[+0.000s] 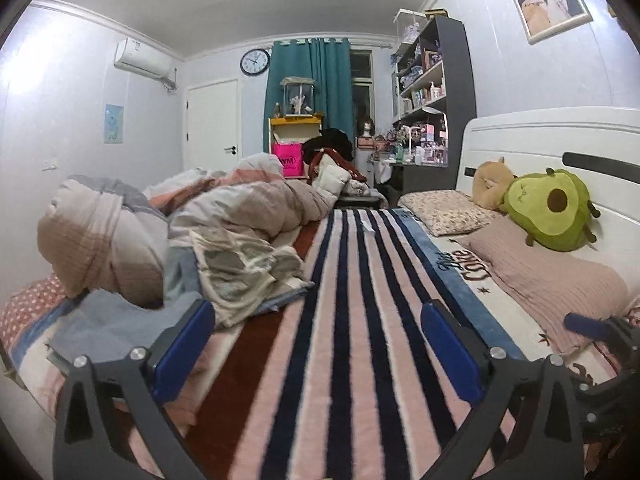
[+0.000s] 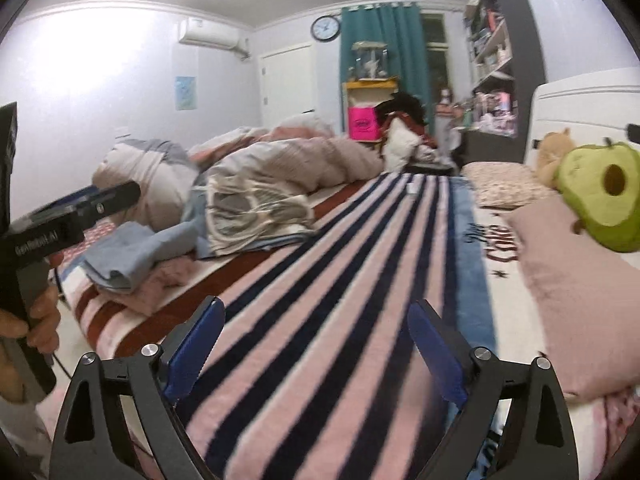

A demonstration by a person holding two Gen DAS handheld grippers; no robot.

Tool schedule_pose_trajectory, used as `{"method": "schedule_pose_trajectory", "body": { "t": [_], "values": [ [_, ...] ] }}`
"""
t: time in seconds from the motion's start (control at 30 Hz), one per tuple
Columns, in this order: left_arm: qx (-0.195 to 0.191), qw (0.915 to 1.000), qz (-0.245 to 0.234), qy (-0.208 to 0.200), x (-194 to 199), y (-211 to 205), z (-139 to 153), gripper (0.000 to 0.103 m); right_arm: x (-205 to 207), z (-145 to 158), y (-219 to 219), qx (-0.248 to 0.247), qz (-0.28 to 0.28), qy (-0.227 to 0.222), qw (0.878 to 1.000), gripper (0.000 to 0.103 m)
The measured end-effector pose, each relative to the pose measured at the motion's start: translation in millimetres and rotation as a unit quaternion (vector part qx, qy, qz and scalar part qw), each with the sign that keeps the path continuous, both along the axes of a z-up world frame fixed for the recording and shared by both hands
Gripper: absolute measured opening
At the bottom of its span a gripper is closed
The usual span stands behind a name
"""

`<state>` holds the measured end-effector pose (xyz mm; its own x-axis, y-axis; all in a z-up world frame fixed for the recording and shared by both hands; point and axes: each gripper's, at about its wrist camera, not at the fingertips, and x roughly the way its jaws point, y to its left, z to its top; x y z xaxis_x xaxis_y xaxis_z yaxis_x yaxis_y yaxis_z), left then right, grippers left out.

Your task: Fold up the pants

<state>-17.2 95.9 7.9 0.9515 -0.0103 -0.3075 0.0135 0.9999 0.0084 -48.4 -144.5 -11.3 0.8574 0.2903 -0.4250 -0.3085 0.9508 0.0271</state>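
Light blue pants (image 2: 120,256) lie folded on a pink garment (image 2: 156,288) at the bed's left edge; they also show in the left wrist view (image 1: 108,328), just beyond my left finger. My left gripper (image 1: 316,344) is open and empty above the striped blanket (image 1: 340,320). My right gripper (image 2: 316,344) is open and empty above the same blanket (image 2: 340,280). The left gripper's body (image 2: 60,220) shows at the left of the right wrist view, near the pants.
A bunched duvet (image 1: 200,216) and a patterned cloth (image 1: 240,276) fill the bed's left half. Pillows (image 1: 552,280), an avocado plush (image 1: 552,208) and a bear plush (image 1: 490,180) lie by the white headboard (image 1: 540,140). Shelves (image 1: 432,92) stand beyond.
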Motion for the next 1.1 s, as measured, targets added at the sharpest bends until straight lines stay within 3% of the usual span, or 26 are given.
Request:
{"method": "schedule_pose_trajectory", "body": {
  "t": [0.13,0.3,1.1],
  "values": [
    [-0.018,0.9997,-0.012,0.014,0.0,-12.0,-10.1,0.102,-15.6,1.5,-13.5,-0.007,-0.015,-0.016,1.000,0.102],
    [-0.011,0.9997,-0.013,0.017,-2.5,-26.4,-14.9,0.102,-23.1,5.5,-24.8,-0.005,-0.025,-0.030,0.999,0.102],
    [-0.007,0.9998,-0.009,0.015,-4.8,-21.6,-17.3,0.102,-30.2,17.9,-31.2,0.004,-0.023,-0.047,0.999,0.102]
  ]
}}
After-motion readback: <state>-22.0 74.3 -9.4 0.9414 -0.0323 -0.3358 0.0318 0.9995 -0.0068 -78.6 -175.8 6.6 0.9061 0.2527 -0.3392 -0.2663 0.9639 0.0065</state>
